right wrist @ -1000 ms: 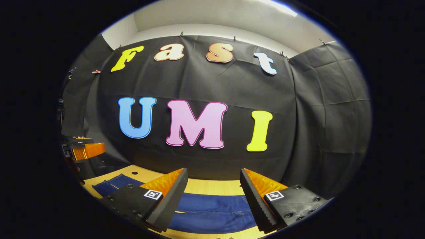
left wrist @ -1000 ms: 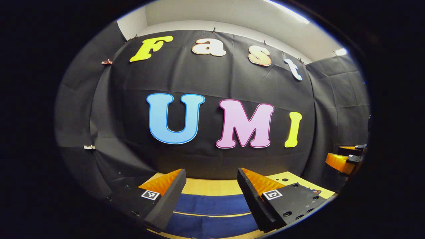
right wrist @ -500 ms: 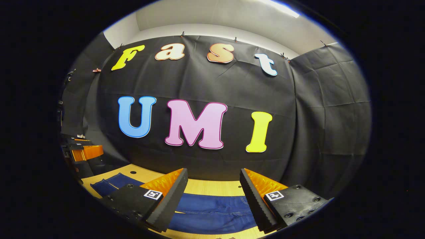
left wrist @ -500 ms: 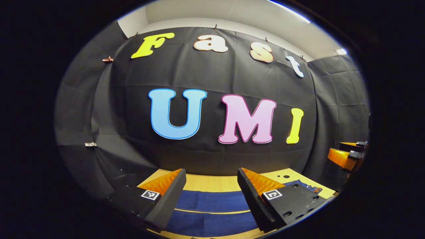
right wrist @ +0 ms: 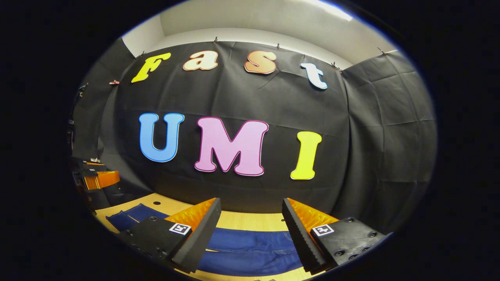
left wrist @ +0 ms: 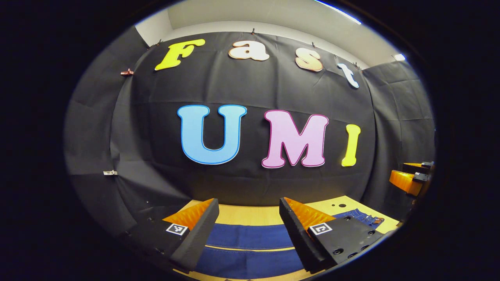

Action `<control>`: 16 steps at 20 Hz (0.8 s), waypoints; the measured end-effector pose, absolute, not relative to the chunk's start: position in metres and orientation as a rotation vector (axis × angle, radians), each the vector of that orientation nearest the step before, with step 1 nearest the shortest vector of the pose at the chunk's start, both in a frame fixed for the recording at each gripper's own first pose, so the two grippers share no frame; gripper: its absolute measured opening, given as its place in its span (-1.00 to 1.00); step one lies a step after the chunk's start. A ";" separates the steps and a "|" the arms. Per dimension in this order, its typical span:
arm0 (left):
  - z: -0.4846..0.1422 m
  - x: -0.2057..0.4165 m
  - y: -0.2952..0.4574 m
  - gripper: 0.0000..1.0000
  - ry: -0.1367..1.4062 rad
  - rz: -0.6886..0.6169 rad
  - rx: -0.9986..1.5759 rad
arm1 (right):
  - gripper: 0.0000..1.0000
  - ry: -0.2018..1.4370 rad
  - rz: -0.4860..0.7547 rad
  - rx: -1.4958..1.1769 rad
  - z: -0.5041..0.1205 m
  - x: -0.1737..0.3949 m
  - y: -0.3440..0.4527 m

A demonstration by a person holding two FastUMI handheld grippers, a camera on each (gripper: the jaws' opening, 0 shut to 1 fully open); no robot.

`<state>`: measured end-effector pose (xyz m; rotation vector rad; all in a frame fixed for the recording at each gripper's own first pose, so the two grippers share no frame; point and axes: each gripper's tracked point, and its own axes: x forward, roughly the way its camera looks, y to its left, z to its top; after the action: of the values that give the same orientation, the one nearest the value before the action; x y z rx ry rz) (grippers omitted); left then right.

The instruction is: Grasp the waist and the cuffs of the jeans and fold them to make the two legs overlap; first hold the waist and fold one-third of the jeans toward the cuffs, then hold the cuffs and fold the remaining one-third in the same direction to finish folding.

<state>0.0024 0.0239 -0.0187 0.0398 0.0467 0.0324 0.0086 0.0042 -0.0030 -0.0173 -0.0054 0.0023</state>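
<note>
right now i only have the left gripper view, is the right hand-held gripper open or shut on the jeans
observer: open. In the right gripper view, the right hand-held gripper has its fingers wide apart with nothing between them.
operator: whats under it
observer: the jeans, spread on the table, with curved stitching near its right finger.
operator: can you see the leg ends
observer: yes, the cuffs lie on the table at that view's left, below the left hand-held gripper.
</note>
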 end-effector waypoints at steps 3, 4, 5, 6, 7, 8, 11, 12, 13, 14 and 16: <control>-0.030 0.006 0.040 0.94 0.067 0.040 0.085 | 0.92 0.003 0.000 -0.016 -0.006 0.011 0.004; -0.037 0.008 0.045 0.94 0.081 0.032 0.103 | 0.86 0.008 -0.001 -0.019 -0.007 0.011 0.004; -0.043 0.010 0.054 0.94 0.098 0.024 0.138 | 0.86 0.011 -0.003 -0.025 -0.008 0.012 0.003; -0.052 0.013 0.066 0.94 0.120 0.011 0.198 | 0.86 0.011 -0.004 -0.031 -0.008 0.013 0.002; -0.061 0.016 0.079 0.95 0.146 -0.007 0.280 | 0.92 0.009 -0.005 -0.035 -0.007 0.013 0.001; -0.070 0.018 0.093 0.96 0.171 -0.027 0.376 | 0.87 0.010 -0.007 -0.036 -0.007 0.014 0.000; -0.110 0.021 0.134 0.96 0.285 -0.117 0.606 | 0.87 0.015 -0.019 -0.045 -0.010 0.013 -0.005; -0.125 0.018 0.151 0.96 0.341 -0.142 0.658 | 0.87 0.019 -0.026 -0.054 -0.011 0.012 -0.008; -0.140 0.017 0.160 0.96 0.383 -0.178 0.694 | 0.87 0.026 -0.038 -0.064 -0.016 0.011 -0.012; -0.155 0.013 0.170 0.96 0.423 -0.218 0.736 | 0.86 0.038 -0.047 -0.068 -0.019 0.011 -0.015; -0.185 0.004 0.192 0.96 0.505 -0.297 0.869 | 0.87 0.064 -0.065 -0.070 -0.025 0.008 -0.023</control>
<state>0.0037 0.1923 -0.1846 0.8695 0.5049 -0.2969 0.0083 -0.0230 -0.0249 -0.0697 0.0644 -0.0647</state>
